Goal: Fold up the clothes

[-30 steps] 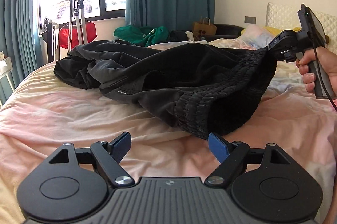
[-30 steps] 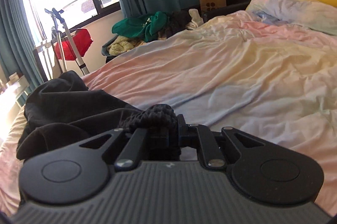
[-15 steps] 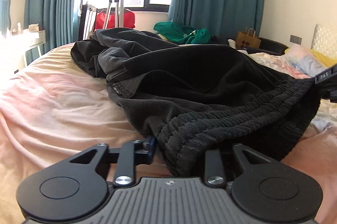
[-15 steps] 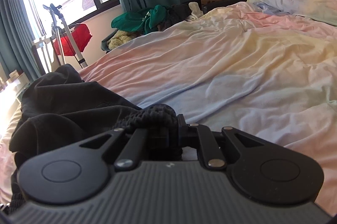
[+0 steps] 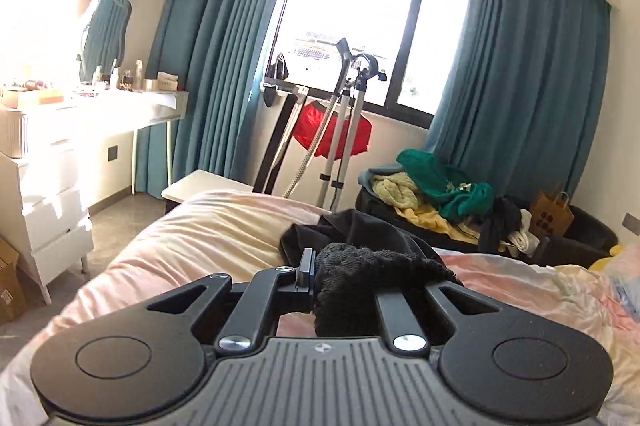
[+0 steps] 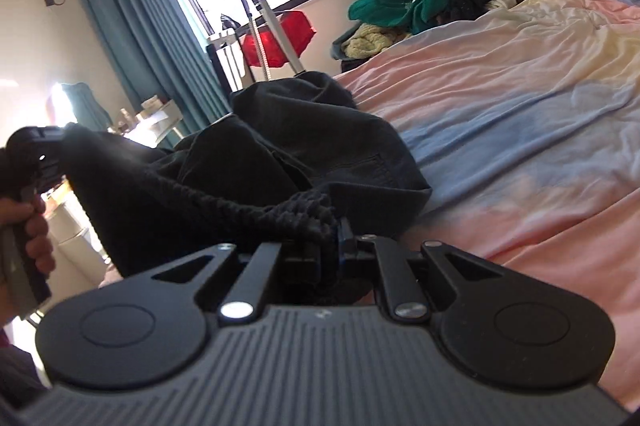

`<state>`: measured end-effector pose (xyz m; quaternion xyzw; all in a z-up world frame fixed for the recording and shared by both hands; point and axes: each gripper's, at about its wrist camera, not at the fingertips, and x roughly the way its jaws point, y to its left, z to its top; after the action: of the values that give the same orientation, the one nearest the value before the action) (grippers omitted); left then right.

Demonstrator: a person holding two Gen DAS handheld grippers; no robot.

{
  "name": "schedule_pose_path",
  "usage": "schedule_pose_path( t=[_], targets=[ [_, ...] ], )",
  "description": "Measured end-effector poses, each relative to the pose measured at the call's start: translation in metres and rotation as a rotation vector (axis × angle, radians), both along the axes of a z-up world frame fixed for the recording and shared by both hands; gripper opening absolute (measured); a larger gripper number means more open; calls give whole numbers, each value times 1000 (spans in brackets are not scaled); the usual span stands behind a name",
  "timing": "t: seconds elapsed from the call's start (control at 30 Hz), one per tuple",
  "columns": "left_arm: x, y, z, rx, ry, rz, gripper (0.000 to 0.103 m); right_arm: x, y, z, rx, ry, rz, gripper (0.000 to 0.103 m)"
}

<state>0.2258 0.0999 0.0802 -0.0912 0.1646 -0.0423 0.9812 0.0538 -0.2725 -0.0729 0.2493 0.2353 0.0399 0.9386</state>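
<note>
Pink bed sheet [image 6: 500, 113] lies under black ribbed-waist corduroy pants [image 6: 280, 153]. Left claw [image 5: 320, 278] and right claw [image 6: 332, 246] each pinch the waistband, stretched between them, legs trailing ahead.

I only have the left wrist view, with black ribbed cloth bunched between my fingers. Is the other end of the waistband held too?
Observer: Yes. The right gripper is shut on the black trousers' ribbed waistband.
Operator: Is the waistband lifted between the grippers?
Observer: Yes, it rises toward the left gripper, up at the right view's left edge.
Operator: And the trouser legs?
Observer: They lie crumpled on the bed sheet, beyond the right gripper.
</note>
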Motion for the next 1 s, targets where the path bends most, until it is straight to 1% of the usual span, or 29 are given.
schedule_pose_path(
  t=[0.07,0.1,0.2,0.23,0.27,0.33,0.37,0.43,0.47,0.53,0.67,0.7,0.73,0.77,0.8,0.83,0.87,0.9,0.93,0.97,1.0],
  targets=[
    [19,45,22,38,-27,60,8,12,55,4,38,-18,133,10],
    [28,65,30,70,-47,94,8,20,83,8,39,-32,193,10],
    [52,122,39,162,-93,173,8,51,166,16,74,-69,355,10],
    [62,140,35,188,-87,194,8,61,193,17,87,-78,402,11],
    [72,159,31,213,-79,215,8,72,213,9,83,-70,429,11],
    [93,195,11,246,-9,233,8,93,254,-5,77,-53,482,11],
    [102,209,-3,247,35,230,9,103,275,-13,73,-44,509,11],
    [111,230,-31,229,86,235,9,124,314,-28,66,-25,559,11],
    [115,240,-45,219,110,237,9,130,322,-37,60,-2,568,11],
    [124,259,-73,188,146,245,9,139,332,-53,46,27,585,11],
    [130,295,-110,68,218,284,14,146,332,-62,44,18,602,16],
    [128,299,-113,47,224,286,15,144,331,-63,48,13,606,18],
    [125,302,-116,27,229,288,18,143,330,-61,50,8,609,22],
    [120,303,-115,27,236,283,25,141,330,-59,48,0,615,24],
    [114,304,-114,30,245,277,36,136,332,-56,41,-9,619,29],
    [108,305,-113,33,253,270,43,132,332,-53,31,-15,624,35],
    [102,306,-112,35,261,264,58,129,333,-49,23,-18,635,40],
    [93,305,-110,61,265,271,69,126,335,-45,10,-18,642,52],
    [82,304,-107,94,265,280,76,121,336,-42,-2,-20,645,66],
    [70,301,-102,131,262,296,89,114,338,-37,-12,-32,648,73],
    [58,297,-96,169,262,313,93,107,340,-33,-21,-43,651,86]
  ],
)
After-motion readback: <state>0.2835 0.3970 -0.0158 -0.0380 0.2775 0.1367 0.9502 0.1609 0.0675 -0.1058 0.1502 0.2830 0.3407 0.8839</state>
